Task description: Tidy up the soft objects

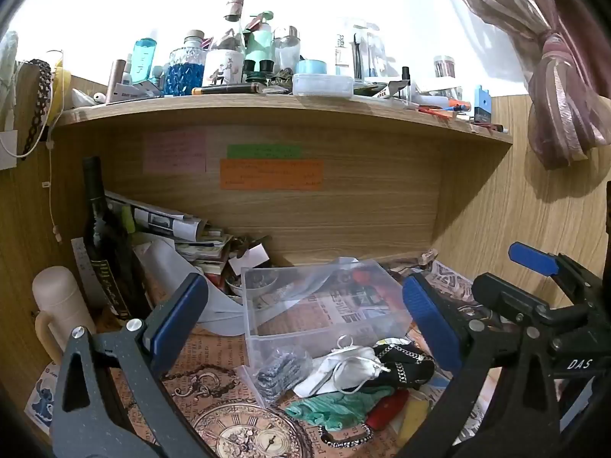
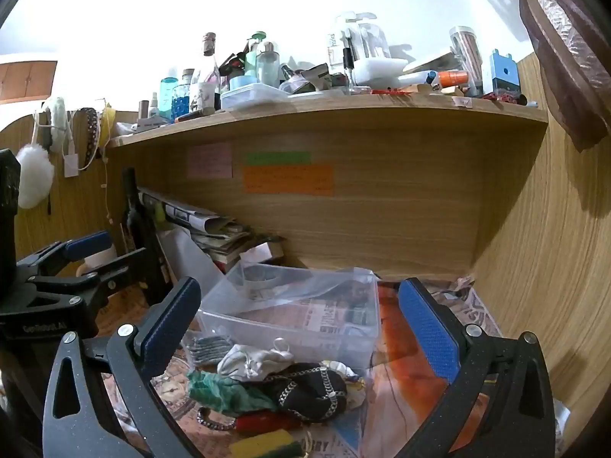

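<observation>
A pile of soft things lies on the patterned desk in front of a clear plastic box (image 1: 317,305) (image 2: 298,313): a white pouch (image 1: 351,368) (image 2: 252,362), a black cloth with chain print (image 1: 404,366) (image 2: 309,389), a green cloth (image 1: 336,406) (image 2: 225,389), a grey knit piece (image 1: 278,372) (image 2: 210,347), a red item (image 1: 385,408) (image 2: 263,421) and a yellow-green sponge (image 2: 267,448). My left gripper (image 1: 305,320) is open and empty above the pile. My right gripper (image 2: 301,328) is open and empty, also above it. The right gripper shows in the left wrist view (image 1: 534,263).
A wooden shelf (image 1: 282,105) crowded with bottles and jars runs overhead. A dark bottle (image 1: 99,229), stacked papers (image 1: 179,225) and a beige flask (image 1: 57,305) stand at the left. A wood wall (image 2: 542,267) closes the right side. A curtain (image 1: 565,87) hangs top right.
</observation>
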`<state>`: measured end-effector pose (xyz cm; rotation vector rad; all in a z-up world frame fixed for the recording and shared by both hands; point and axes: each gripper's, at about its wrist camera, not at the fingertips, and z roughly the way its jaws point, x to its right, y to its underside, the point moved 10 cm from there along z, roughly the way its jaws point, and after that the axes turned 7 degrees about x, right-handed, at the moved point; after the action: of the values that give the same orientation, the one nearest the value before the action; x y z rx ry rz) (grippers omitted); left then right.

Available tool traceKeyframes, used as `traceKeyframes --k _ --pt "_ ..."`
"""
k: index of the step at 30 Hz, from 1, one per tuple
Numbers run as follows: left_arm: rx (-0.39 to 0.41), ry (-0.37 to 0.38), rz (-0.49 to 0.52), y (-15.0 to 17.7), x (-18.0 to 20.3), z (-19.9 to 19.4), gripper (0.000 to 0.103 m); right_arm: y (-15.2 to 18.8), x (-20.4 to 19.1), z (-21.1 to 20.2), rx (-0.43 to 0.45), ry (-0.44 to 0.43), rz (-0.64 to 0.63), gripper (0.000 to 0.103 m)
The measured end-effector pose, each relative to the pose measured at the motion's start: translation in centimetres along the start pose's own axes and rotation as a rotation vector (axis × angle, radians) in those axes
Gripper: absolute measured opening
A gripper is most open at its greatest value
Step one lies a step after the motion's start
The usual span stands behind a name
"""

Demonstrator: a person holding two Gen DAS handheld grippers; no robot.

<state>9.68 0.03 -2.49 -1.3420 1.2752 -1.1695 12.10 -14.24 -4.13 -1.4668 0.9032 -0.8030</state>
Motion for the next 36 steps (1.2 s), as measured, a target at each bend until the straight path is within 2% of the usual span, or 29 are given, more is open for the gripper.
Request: traceKeyframes --k 36 --pt "0.002 0.008 0.011 -0.11 0.54 0.35 0.103 0.02 0.10 -0.04 -0.005 -0.004 0.029 0.103"
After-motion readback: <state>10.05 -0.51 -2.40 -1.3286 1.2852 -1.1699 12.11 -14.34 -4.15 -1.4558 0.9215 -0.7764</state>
